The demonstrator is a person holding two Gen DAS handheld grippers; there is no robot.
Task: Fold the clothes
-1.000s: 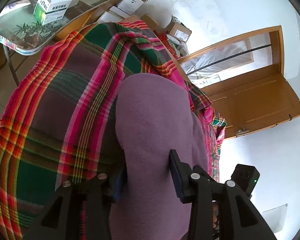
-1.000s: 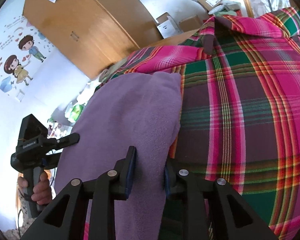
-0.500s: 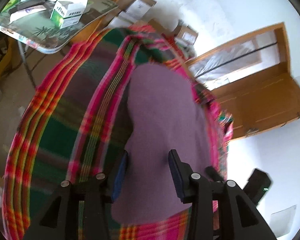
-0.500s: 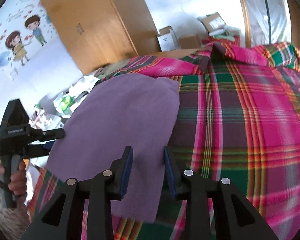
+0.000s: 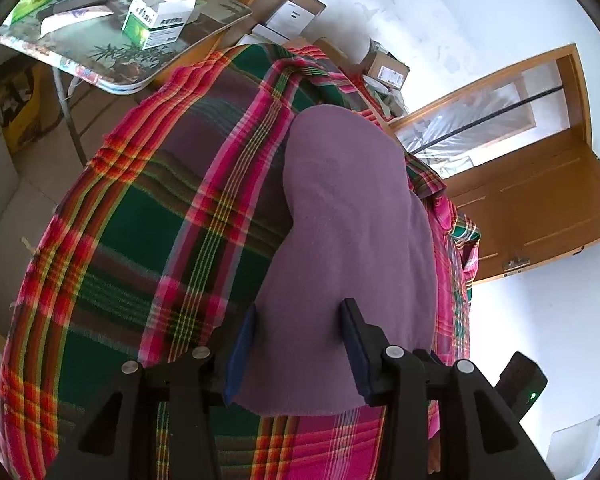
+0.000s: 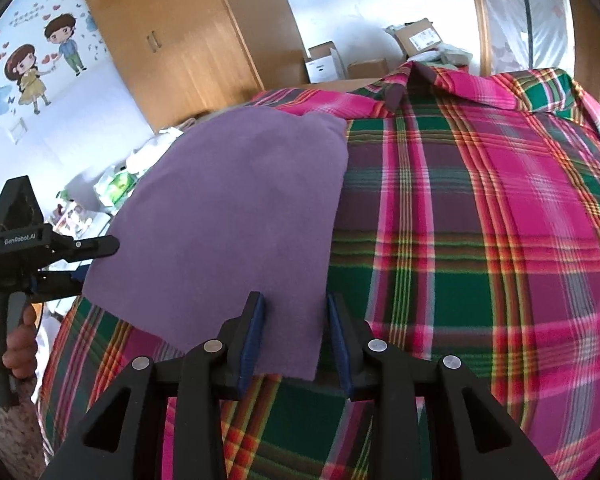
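A purple cloth [image 6: 236, 216] is laid flat on a plaid cover [image 6: 480, 240]. Both tools are held spread above its near edge (left tool [image 5: 300, 344], right tool [image 6: 294, 334]), nothing being pinched. Cardboard boxes [image 6: 326, 62] are seen behind.

a purple cloth [image 6: 236, 216] lies flat, folded over, on a spread plaid shirt [image 6: 480, 240] of pink, green and red, collar toward the upper right of the frame.

Both grippers, left [image 5: 298, 344] & right [image 6: 294, 338], fingers apart.
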